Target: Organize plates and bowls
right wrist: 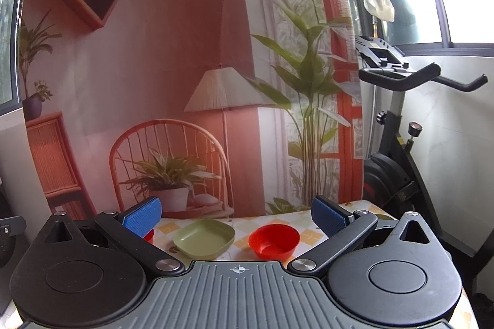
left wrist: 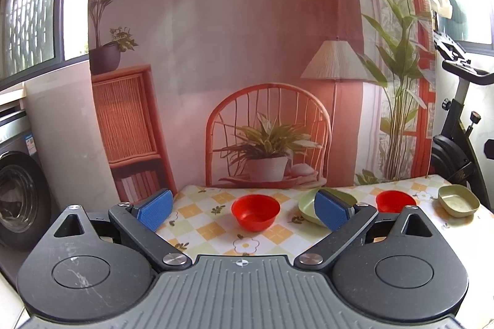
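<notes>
On the checkered tablecloth stand two red bowls and two green dishes. In the left wrist view one red bowl sits straight ahead between the fingers of my open left gripper, which holds nothing. A green plate is partly hidden behind the right finger. Further right are the second red bowl and a green dish. My right gripper is open and empty above the near edge. Ahead of it lie the green plate and a red bowl; the other red bowl peeks out behind the left finger.
A printed backdrop hangs right behind the table's far edge. An exercise bike stands off the table's right end. A washing machine is to the left of the table.
</notes>
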